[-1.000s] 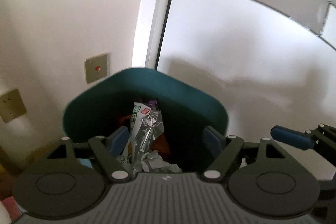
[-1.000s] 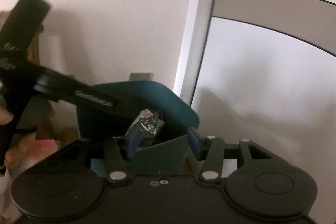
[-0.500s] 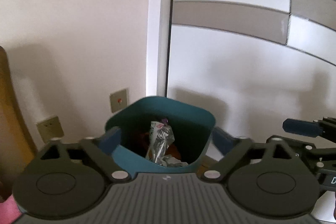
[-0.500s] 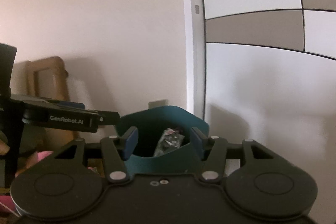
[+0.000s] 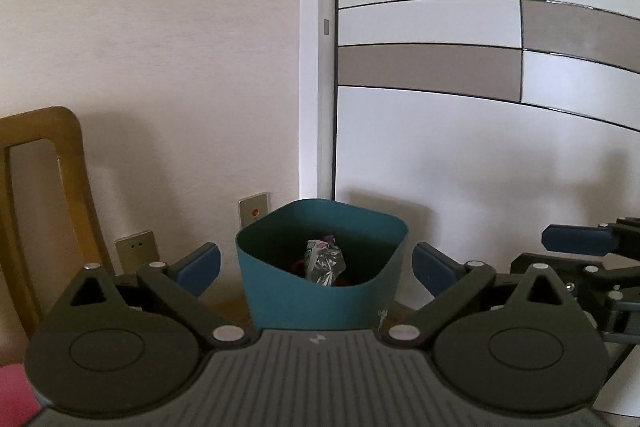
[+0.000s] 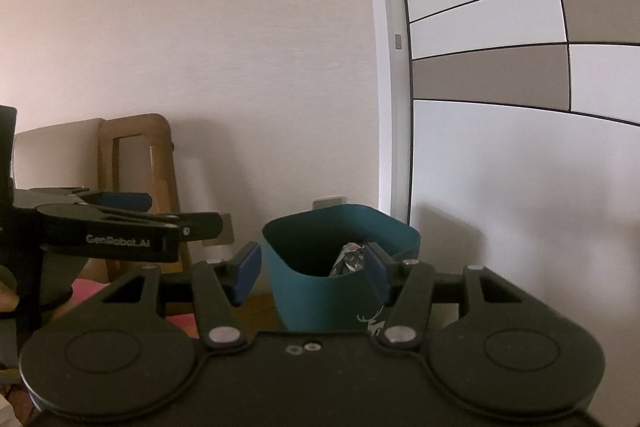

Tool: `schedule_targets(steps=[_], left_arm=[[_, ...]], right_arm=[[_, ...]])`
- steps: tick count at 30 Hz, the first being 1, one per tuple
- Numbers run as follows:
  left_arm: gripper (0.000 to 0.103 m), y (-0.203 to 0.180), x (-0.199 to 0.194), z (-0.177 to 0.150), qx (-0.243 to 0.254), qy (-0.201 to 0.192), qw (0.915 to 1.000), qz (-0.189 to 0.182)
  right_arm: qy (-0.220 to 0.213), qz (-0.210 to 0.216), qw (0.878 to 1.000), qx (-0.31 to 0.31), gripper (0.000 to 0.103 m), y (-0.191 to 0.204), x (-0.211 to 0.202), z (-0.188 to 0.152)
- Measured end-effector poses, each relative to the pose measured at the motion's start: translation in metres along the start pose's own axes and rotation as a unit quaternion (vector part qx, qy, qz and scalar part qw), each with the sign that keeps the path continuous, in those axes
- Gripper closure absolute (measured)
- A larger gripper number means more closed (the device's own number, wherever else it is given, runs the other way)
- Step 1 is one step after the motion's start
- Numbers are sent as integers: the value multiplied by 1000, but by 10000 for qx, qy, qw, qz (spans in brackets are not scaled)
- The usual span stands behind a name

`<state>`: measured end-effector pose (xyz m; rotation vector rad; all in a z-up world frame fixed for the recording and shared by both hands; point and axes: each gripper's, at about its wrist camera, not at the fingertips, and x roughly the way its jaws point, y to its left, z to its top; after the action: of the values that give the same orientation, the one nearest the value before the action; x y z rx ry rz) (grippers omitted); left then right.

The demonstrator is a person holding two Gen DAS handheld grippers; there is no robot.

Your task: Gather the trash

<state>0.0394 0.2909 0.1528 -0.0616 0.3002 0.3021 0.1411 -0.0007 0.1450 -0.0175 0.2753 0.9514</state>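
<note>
With the silver wrapper (image 5: 324,262) lying inside the teal bin (image 5: 320,301) on the floor, we judged it best to draw both empty tongs, left (image 5: 316,265) wide and right (image 6: 310,269) moderately wide, clear of the rim.

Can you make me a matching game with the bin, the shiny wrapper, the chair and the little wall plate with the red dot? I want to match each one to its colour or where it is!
1 bin
2 shiny wrapper
3 chair
4 wall plate

A brown wood, far left
B dark teal
C on the wall behind the bin
D inside the bin

Pairs: 1-B, 2-D, 3-A, 4-C
</note>
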Motion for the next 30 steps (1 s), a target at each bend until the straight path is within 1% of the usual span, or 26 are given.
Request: schedule_targets(steps=[3, 7, 10, 14, 16, 18, 23, 26, 30], left_arm=[[0, -1, -10, -4, -36, 33, 10000, -10], [0, -3, -24, -11, -27, 45, 9999, 85], [0, -4, -32, -15, -102, 65, 9999, -21], [0, -7, -38, -19, -203, 238, 9995, -81], [0, -9, -39, -17, -202, 355, 9991, -102], [0, -11, -40, -15, -195, 390, 9990, -124], [0, -13, -48, -4, -129, 281, 9995, -70], [0, -13, -54, 3, -114, 189, 9997, -82], [0, -14, -56, 12, -137, 187, 9997, -107]], right_arm=[[-3, 51, 10000, 33, 47, 2, -9, -3], [1, 112, 9999, 77, 47, 6, -20, -5], [-8, 104, 9999, 101, 47, 10, -28, -8], [-37, 84, 10000, -14, 47, 17, -35, -8], [-49, 108, 9999, -54, 47, 19, -38, -5], [-73, 76, 9999, -56, 47, 21, -41, -1], [-44, -57, 10000, -6, 47, 18, -47, 11], [11, -101, 9998, 170, 47, 12, -48, 18], [43, -161, 9996, 236, 47, 11, -49, 24]])
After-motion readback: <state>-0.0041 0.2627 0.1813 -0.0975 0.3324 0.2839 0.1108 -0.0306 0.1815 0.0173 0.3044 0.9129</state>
